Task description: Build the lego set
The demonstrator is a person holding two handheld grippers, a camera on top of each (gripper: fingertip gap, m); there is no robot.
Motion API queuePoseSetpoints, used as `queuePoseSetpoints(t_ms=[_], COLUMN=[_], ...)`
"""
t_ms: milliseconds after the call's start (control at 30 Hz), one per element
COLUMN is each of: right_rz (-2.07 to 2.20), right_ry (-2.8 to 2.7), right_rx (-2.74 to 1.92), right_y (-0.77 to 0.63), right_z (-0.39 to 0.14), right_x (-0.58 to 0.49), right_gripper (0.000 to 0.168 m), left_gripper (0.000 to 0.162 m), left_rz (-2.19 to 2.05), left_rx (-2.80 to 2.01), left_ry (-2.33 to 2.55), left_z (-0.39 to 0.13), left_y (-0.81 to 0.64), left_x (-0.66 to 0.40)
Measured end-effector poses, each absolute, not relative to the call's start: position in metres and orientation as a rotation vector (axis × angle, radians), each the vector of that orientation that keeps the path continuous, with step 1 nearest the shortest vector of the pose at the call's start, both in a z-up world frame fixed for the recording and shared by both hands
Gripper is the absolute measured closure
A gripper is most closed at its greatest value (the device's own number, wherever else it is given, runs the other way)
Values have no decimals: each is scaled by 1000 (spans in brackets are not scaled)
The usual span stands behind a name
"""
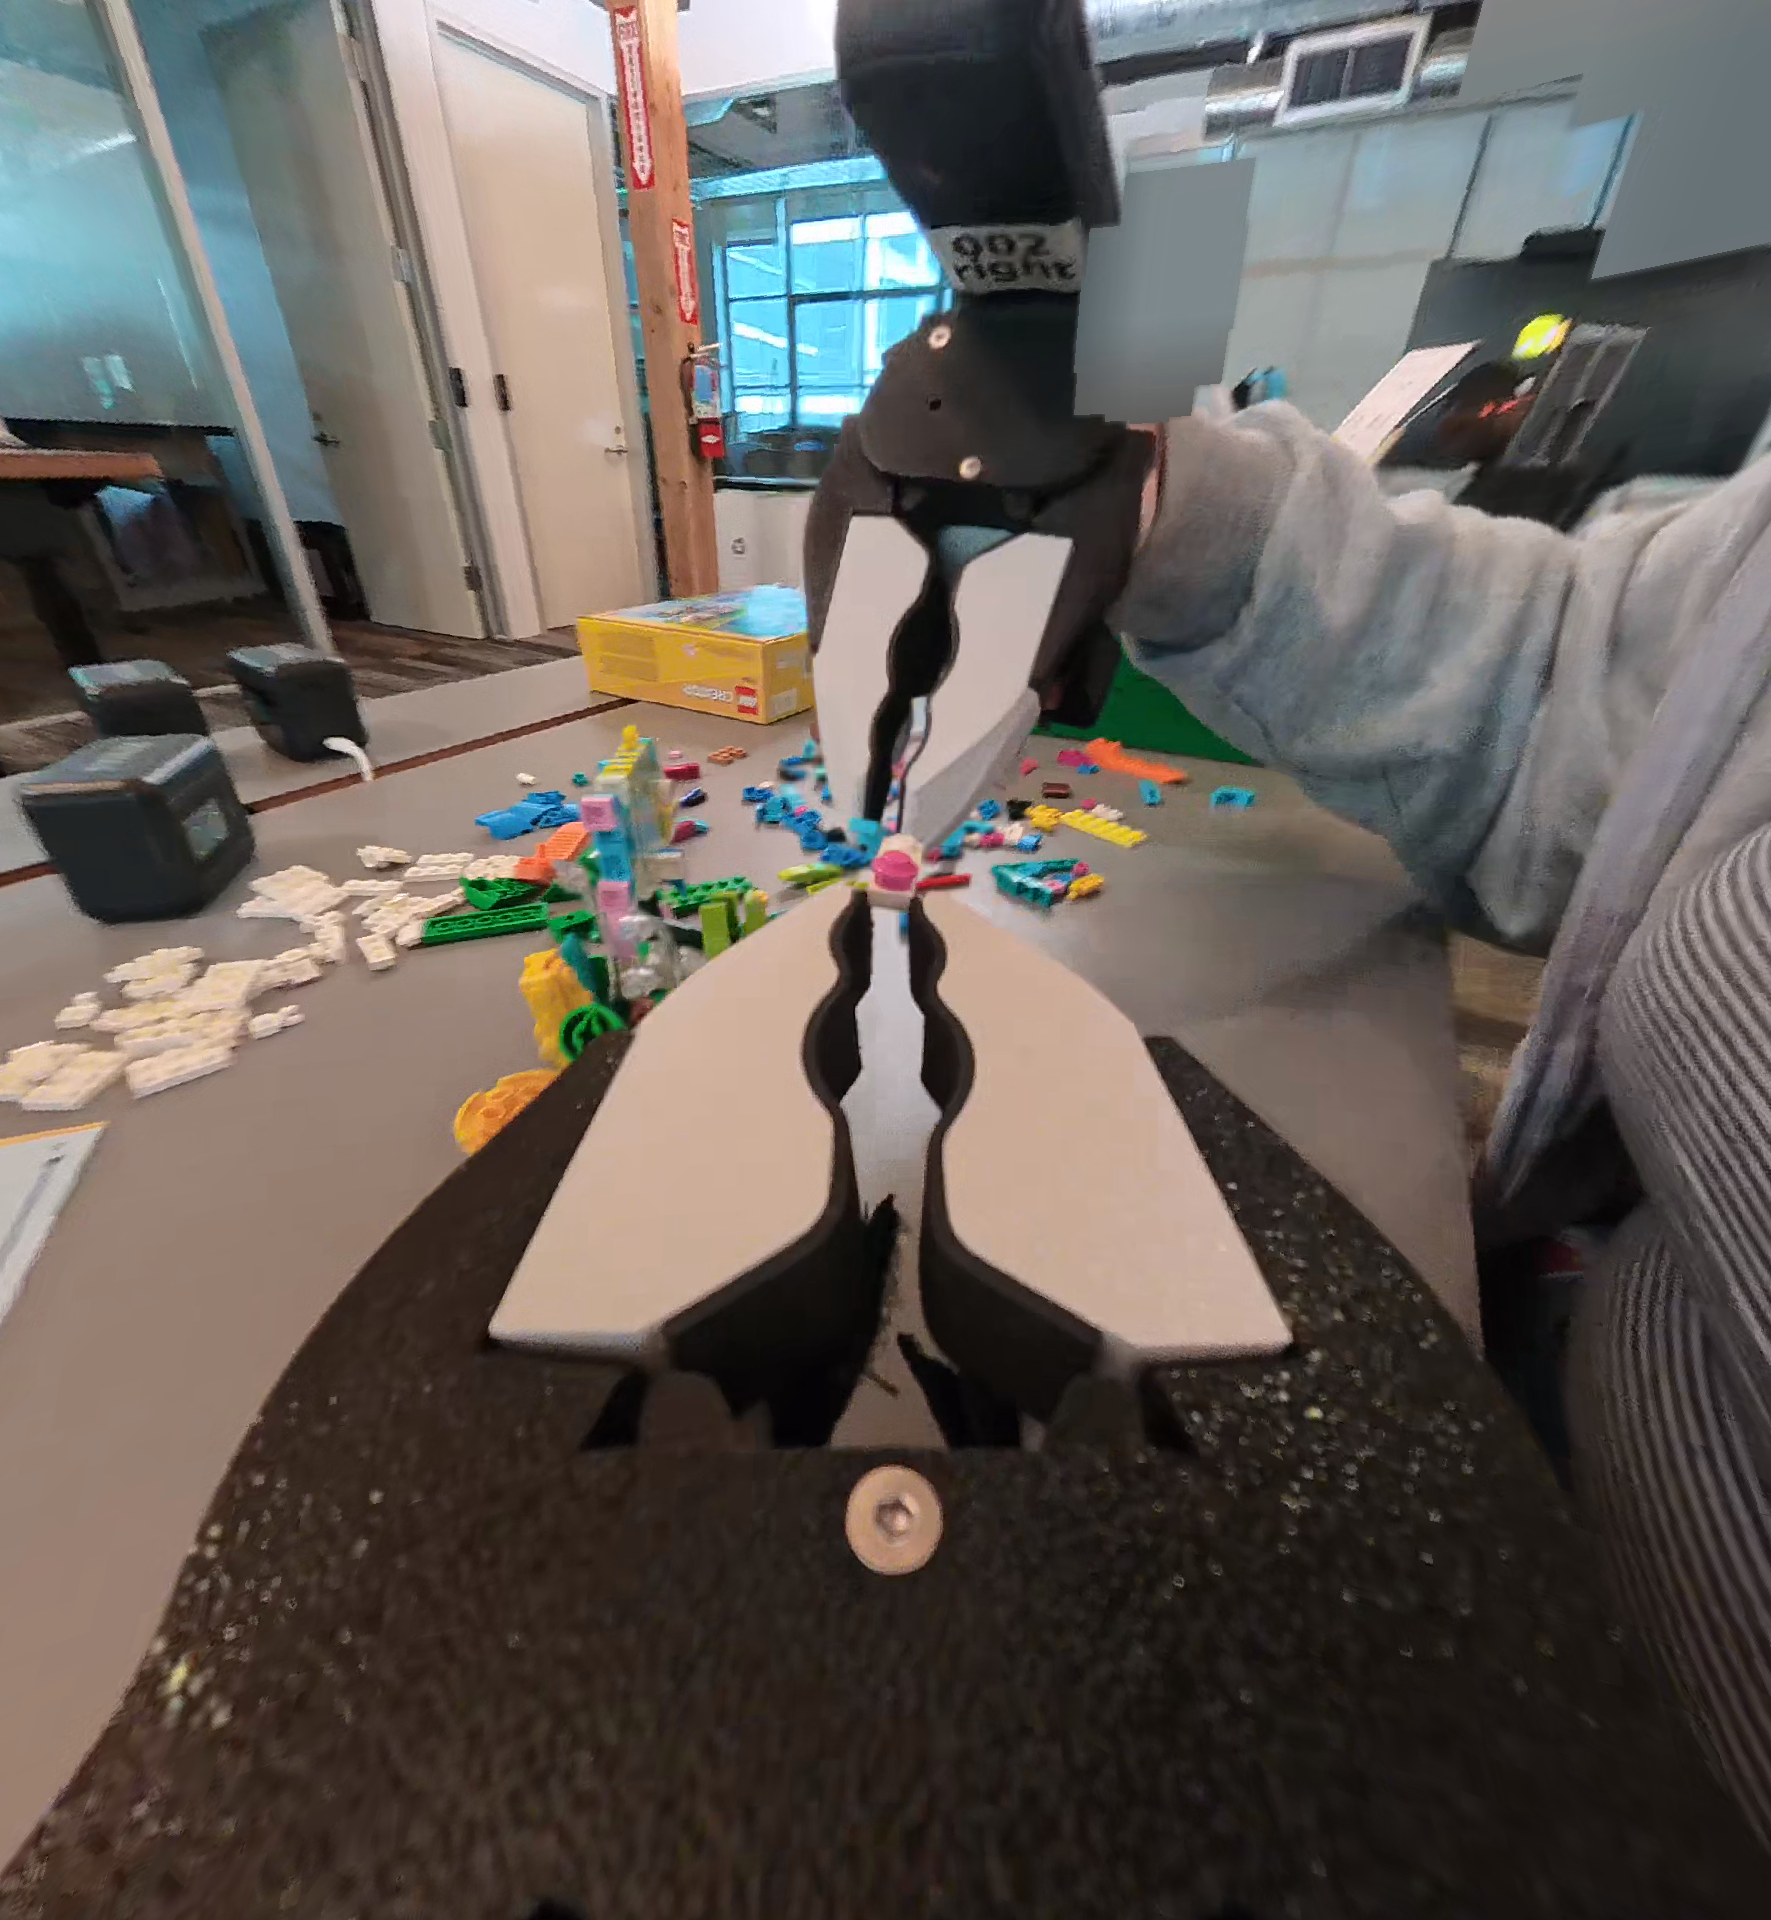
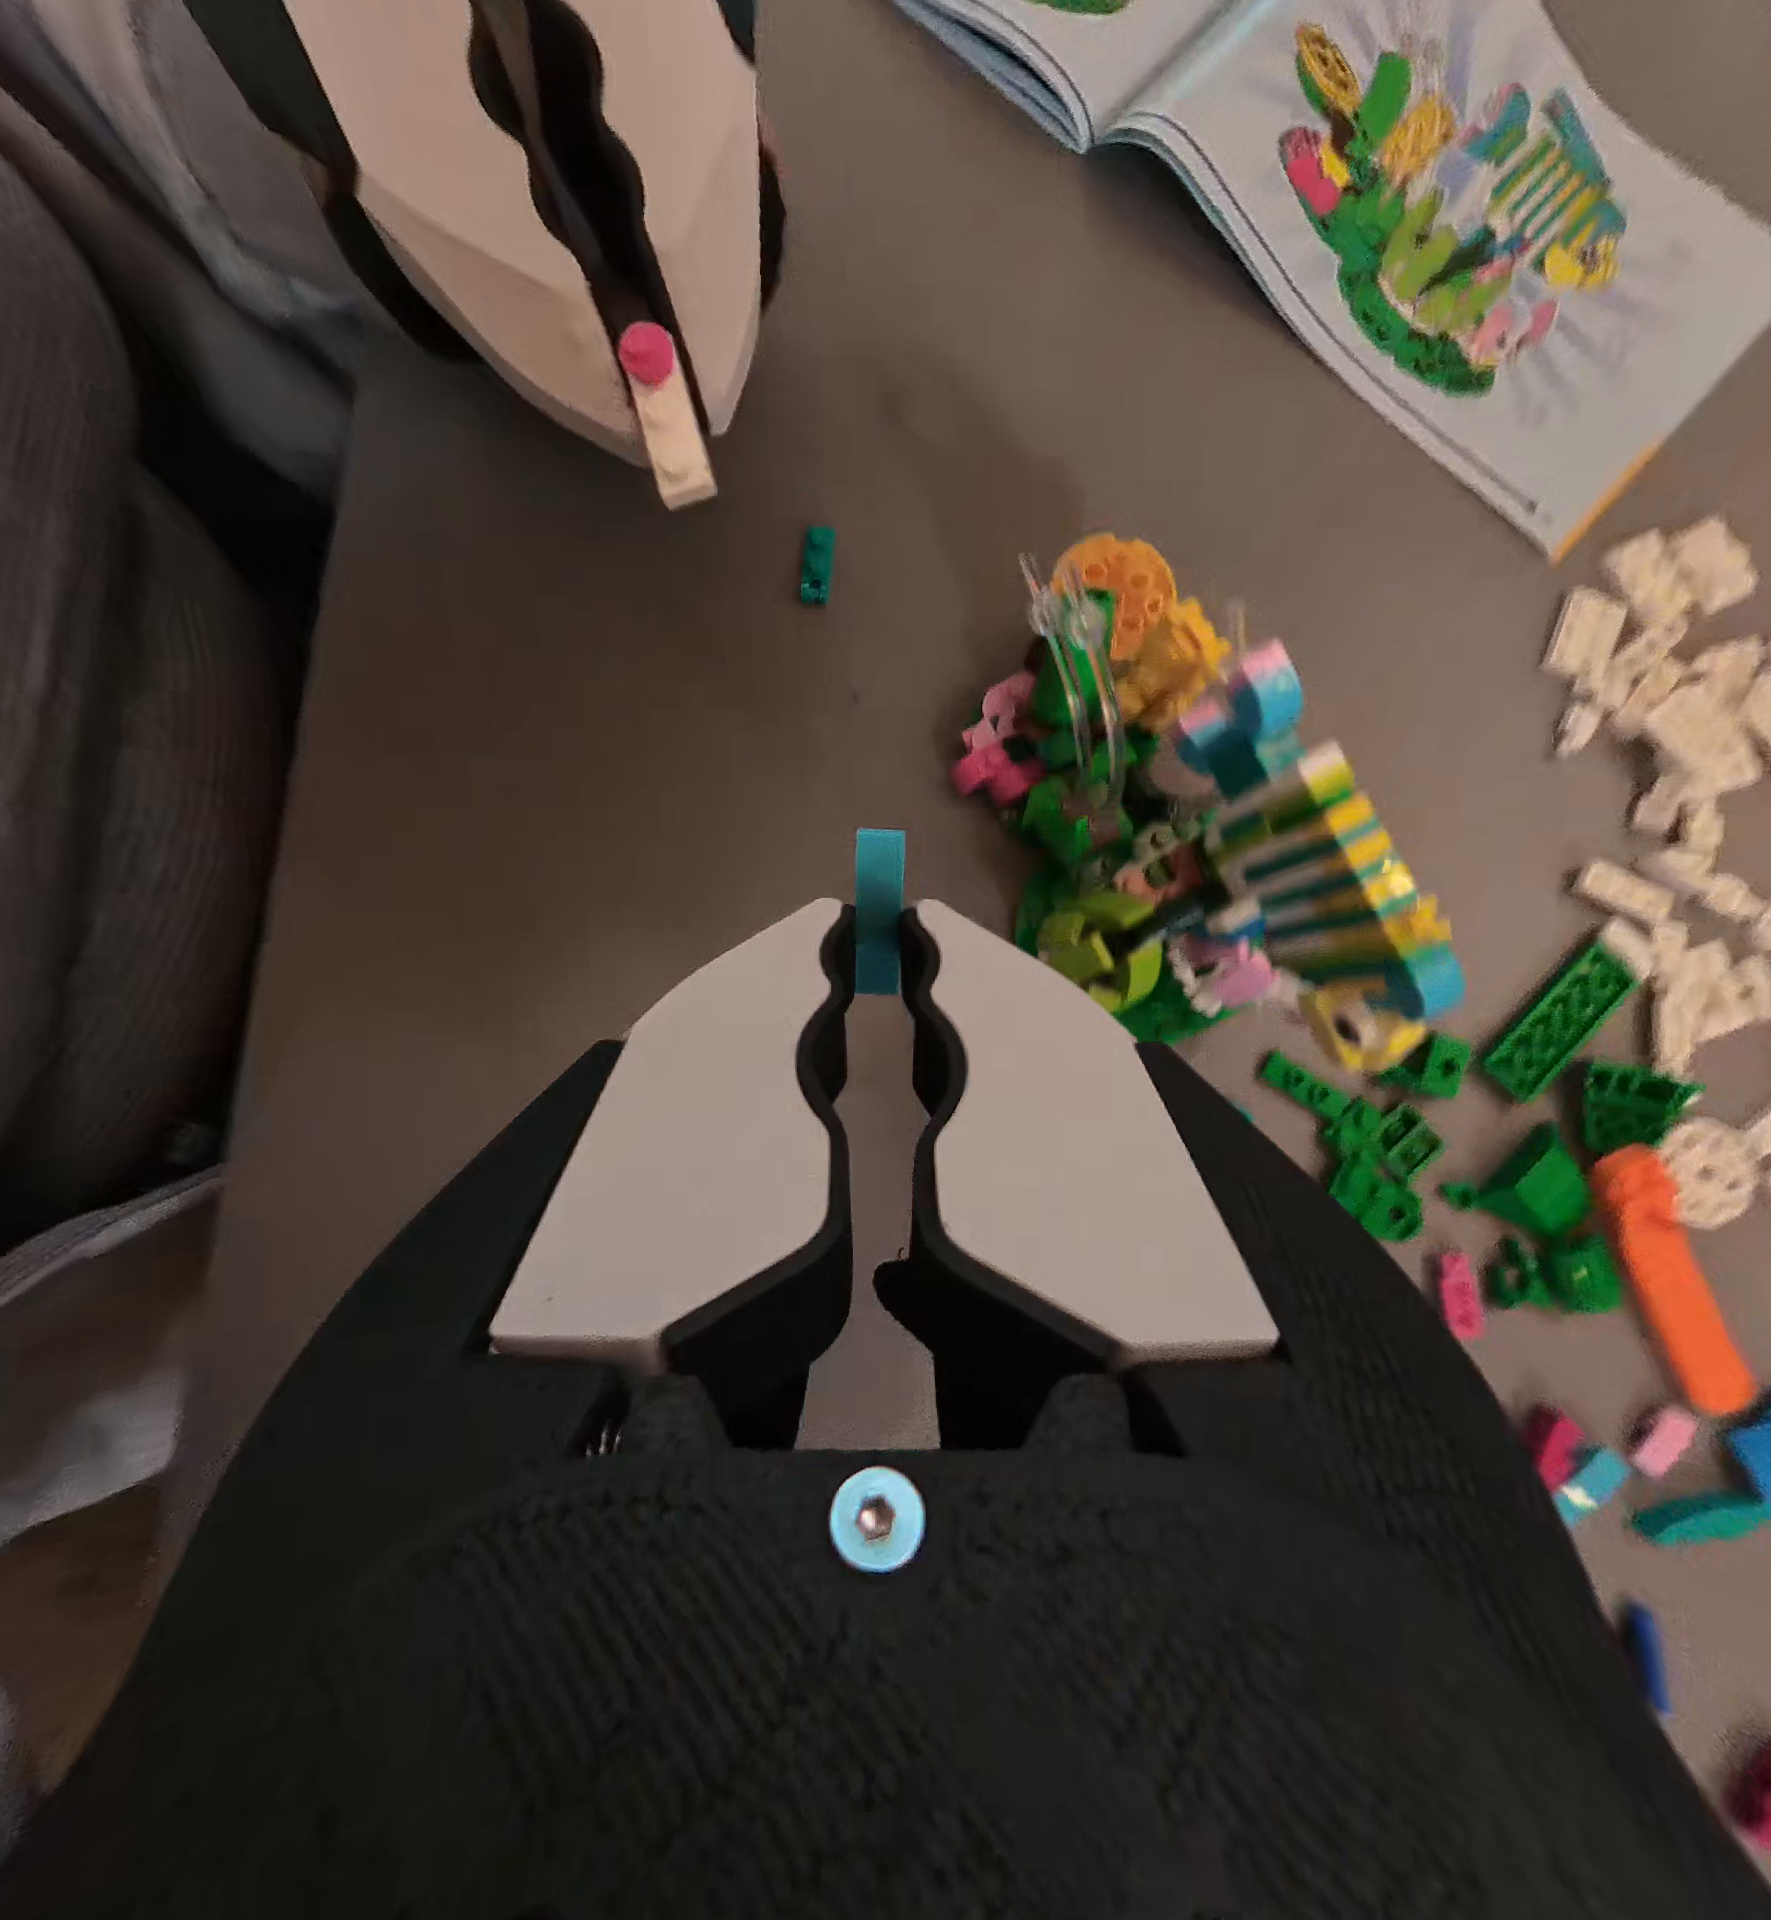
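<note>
Nearest the person, the left gripper (image 1: 889, 902) pinches a small white plate (image 2: 675, 449) carrying a pink round stud (image 2: 644, 348), held above the grey table (image 2: 569, 707). Facing it, the right gripper (image 2: 878, 914) is clamped on a teal piece (image 2: 879, 914). Step in hand, as I judge: joining these two parts in mid-air. Next move calls for lining the teal piece up over the plate and pressing squarely. Farther right stands the partly built model (image 2: 1224, 831); beyond it, white bricks (image 2: 1691, 748) and the open instruction booklet (image 2: 1432, 208).
</note>
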State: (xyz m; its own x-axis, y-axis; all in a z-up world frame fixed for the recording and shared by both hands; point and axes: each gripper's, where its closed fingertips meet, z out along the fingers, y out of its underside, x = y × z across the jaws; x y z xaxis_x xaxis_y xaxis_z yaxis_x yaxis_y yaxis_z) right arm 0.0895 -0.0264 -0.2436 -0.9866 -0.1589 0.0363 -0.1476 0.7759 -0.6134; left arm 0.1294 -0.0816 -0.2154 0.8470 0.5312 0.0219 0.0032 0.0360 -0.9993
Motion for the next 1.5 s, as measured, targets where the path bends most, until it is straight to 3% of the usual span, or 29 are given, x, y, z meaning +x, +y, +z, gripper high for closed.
queuePoseSetpoints(t_ms=[467, 733, 933, 1100, 1500], right_rz=[-587, -513, -581, -820, -1052], right_ry=[3037, 3054, 3060, 2975, 2869], right_rx=[-641, -656, -655, -612, -469], right_y=[-99, -99, -104, -101, -102], right_z=[-316, -324, -323, -318, -321], right_x=[134, 133, 132, 135, 128], right_gripper=[162, 161, 161, 147, 155], left_gripper=[156, 156, 156, 156, 156], left_rz=[699, 699, 660, 647, 613], left_rx=[-1645, -1666, -1643, -1636, -1652], left_ry=[-637, -640, -671, -674, -677], left_z=[-243, -243, -245, -244, -246], left_y=[-133, -136, -139, -140, -138], left_x=[175, 175, 174, 175, 174])
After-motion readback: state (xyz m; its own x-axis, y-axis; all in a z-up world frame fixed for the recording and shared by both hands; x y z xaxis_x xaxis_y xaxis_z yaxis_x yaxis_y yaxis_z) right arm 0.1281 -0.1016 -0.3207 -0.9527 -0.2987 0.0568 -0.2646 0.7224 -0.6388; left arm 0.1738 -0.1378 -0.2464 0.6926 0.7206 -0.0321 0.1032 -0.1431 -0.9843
